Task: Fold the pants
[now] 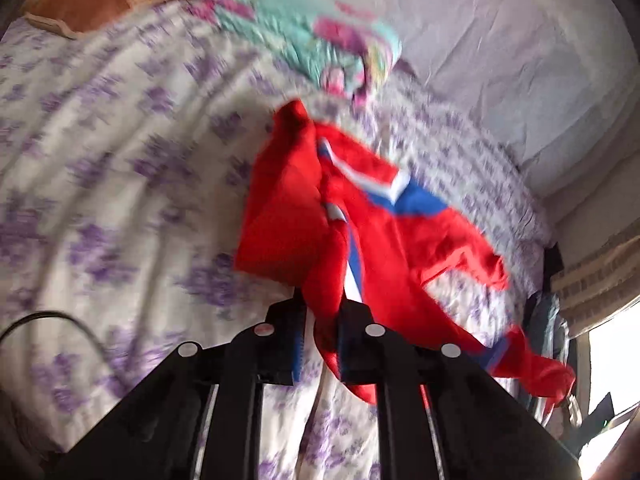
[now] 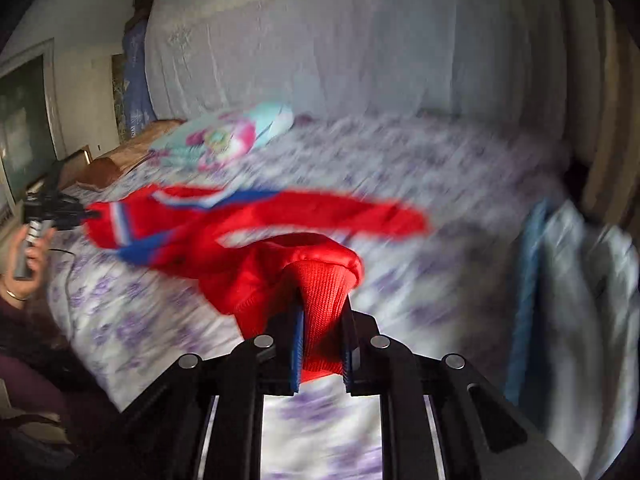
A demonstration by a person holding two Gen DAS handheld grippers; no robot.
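Note:
The red pants [image 1: 360,224] with blue and white stripes hang in the air above a bed with a purple-flowered sheet [image 1: 120,152]. My left gripper [image 1: 320,312] is shut on a red edge of the pants. My right gripper [image 2: 322,320] is shut on the red ribbed cuff [image 2: 322,292]. In the right wrist view the pants [image 2: 248,220] stretch left to the left gripper [image 2: 86,214], held in a hand at the left edge. Both views are blurred by motion.
A folded turquoise and pink garment [image 1: 304,28] lies farther back on the bed, also in the right wrist view [image 2: 220,140]. A pale curtain [image 2: 340,40] hangs behind the bed. Blue and white cloth [image 2: 568,300] hangs at the right. A brown pillow [image 1: 84,0] lies at the far left.

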